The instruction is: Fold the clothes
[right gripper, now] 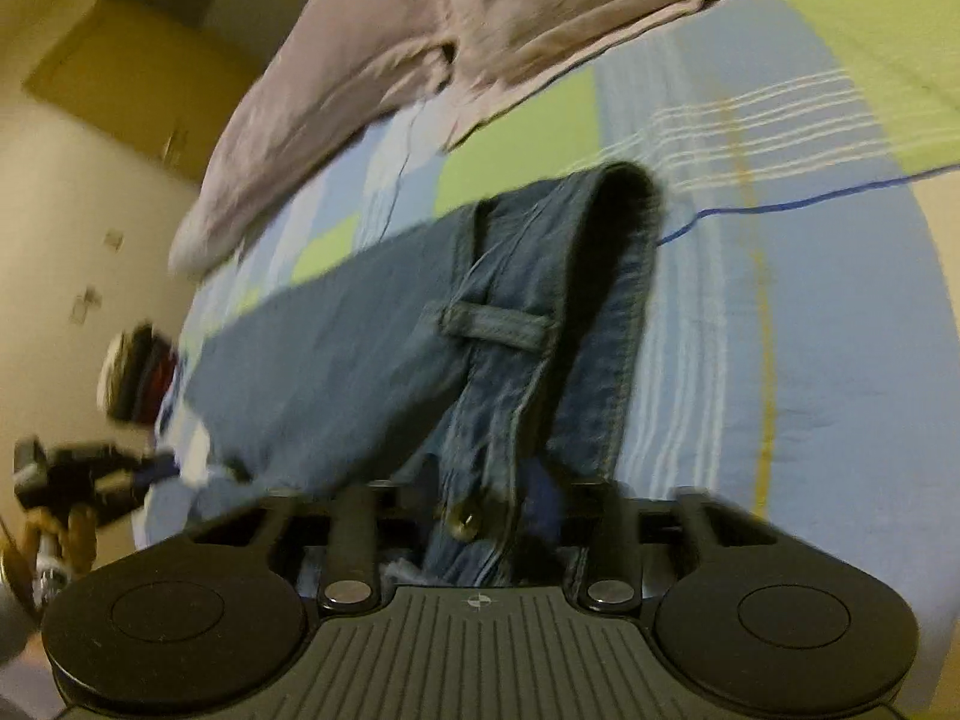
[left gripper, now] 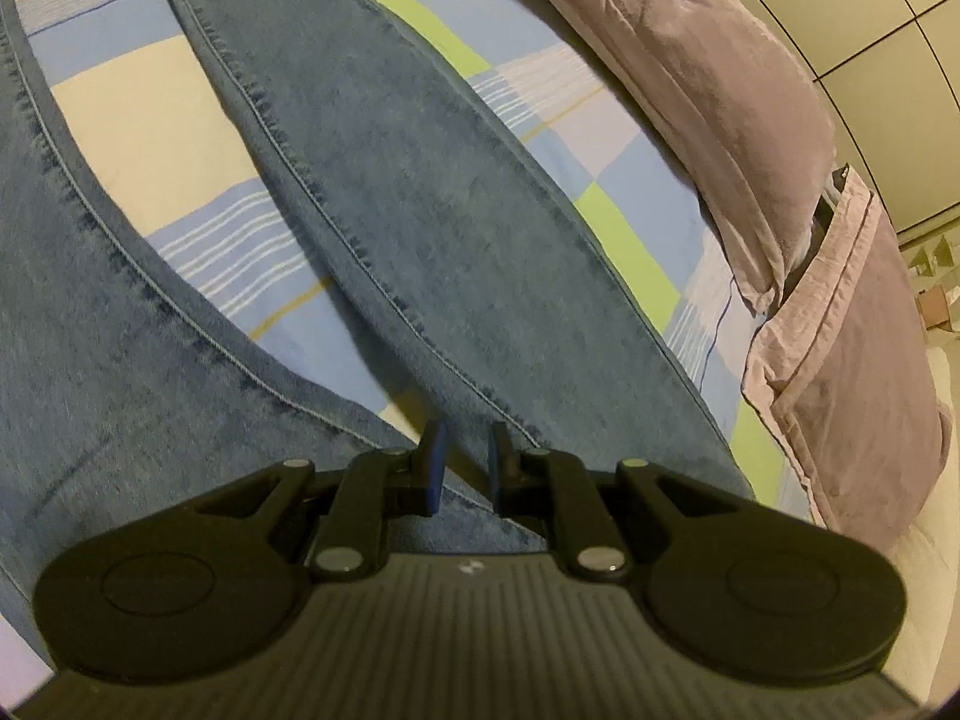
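While the jeans [left gripper: 420, 228] lie spread on the checked bed sheet [left gripper: 150, 114], with the lilac pillows [left gripper: 720, 90] beyond them, the right gripper [right gripper: 480, 516] is pinching the waistband [right gripper: 570, 300] close to its metal button [right gripper: 462, 525]. The left gripper [left gripper: 465, 462] hangs over the inner seam of the leg nearer the pillows, its blue pads a little apart with nothing between them. To fold well, I think the left gripper should first pinch the denim, then both should bring this leg away from the pillows onto the other leg, keeping the seams aligned.
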The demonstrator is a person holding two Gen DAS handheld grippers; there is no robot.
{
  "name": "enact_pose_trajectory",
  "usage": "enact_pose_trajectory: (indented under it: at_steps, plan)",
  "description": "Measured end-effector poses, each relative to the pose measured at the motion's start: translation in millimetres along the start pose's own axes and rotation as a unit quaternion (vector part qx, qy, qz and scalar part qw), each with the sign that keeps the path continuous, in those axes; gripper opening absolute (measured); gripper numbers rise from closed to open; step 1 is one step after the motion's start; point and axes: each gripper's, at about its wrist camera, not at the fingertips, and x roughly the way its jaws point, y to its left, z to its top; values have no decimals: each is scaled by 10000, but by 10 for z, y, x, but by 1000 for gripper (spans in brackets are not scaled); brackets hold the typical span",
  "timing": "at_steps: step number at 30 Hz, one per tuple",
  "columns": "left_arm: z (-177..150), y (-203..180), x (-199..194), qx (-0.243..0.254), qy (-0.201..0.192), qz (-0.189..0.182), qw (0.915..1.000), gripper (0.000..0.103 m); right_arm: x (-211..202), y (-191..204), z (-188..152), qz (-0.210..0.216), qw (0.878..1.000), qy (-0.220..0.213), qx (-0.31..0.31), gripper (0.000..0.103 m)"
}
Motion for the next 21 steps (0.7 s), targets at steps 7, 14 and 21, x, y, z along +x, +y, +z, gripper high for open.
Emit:
enact_pose_trajectory:
  at_steps: [7, 14, 21]
  plan:
    - [-13, -18, -24, 51, -13, 56, 10000, 10, 80, 44, 17, -33, 9998, 139, -110, 19]
    - [6, -18, -33, 27, -61, 53, 10000, 10, 171, 169, -10, -413, 9988, 222, -135, 13]
    - [38, -5, -68, 61, -82, 23, 9999, 10, -67, 173, -87, -935, 9954, 183, 130, 0]
